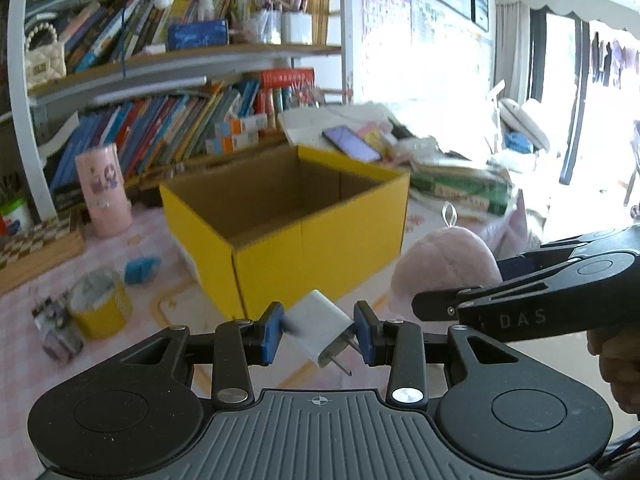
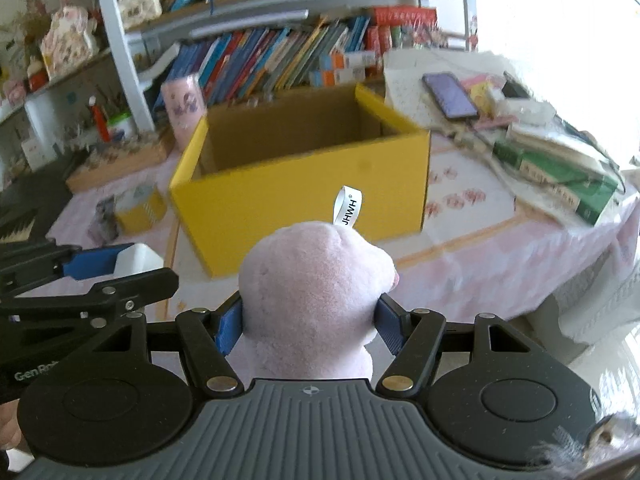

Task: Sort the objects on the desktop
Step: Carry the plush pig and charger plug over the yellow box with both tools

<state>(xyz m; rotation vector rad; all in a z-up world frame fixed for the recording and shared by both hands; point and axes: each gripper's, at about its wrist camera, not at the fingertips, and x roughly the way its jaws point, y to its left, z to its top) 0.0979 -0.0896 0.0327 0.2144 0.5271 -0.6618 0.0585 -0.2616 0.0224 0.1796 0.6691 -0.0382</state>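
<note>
The left tool (image 1: 318,334) is closed narrowly on a white USB wall charger (image 1: 318,328), held tilted with its prongs toward the near right. The right tool (image 2: 310,326) is clamped at a medium width on a pink plush toy (image 2: 316,280), its white label loop pointing away from the camera. Both loads hang above the near edge of the surface (image 2: 480,248). The open yellow cardboard box (image 2: 304,196) lies directly ahead of both tools, long axis running left to right; the two hands look about equally close. Left of the box sit a yellow tape roll (image 1: 100,304) and a pink cylinder (image 1: 103,190); books and a phone (image 2: 450,94) lie far right. Bookshelves (image 1: 168,80) back the room.
</note>
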